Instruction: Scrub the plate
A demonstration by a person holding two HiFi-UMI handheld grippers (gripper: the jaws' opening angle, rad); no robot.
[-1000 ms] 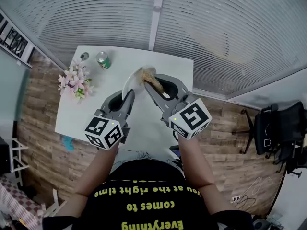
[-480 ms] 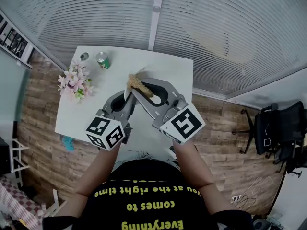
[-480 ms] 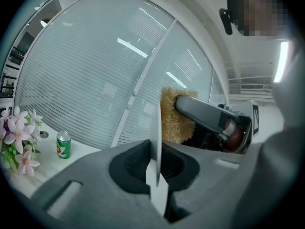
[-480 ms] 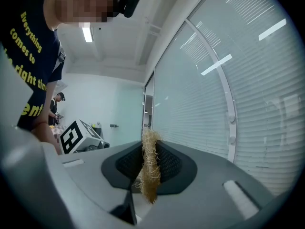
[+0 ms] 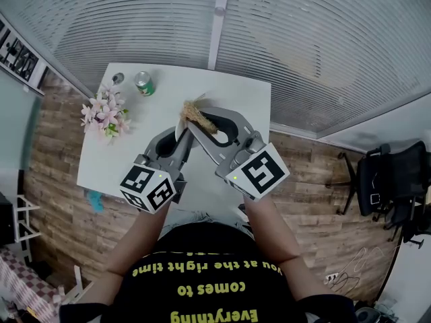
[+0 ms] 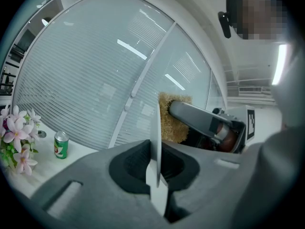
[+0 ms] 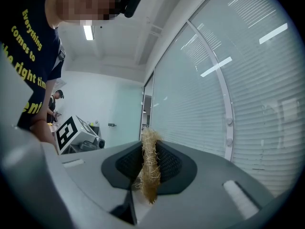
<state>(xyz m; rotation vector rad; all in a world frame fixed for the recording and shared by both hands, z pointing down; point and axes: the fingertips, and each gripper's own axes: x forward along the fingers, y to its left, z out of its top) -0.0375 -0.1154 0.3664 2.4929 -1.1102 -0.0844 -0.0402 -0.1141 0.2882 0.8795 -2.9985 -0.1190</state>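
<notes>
The left gripper is clamped on the rim of the white plate, which is held edge-on above the table. A fibrous scrubber is pinched in the right gripper and set against the plate's right face. The plate is judged stiff, slippery and breakable, so a firm rim hold is called for.

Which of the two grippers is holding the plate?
The left gripper, clamped on the white plate edge; the right gripper grips the fibrous scrubber instead.

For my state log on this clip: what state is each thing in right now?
plate, on edge, clamped between the left gripper fingers
scrubber, pinched between the right gripper fingers, beside the plate's face
can, upright on the table
</notes>
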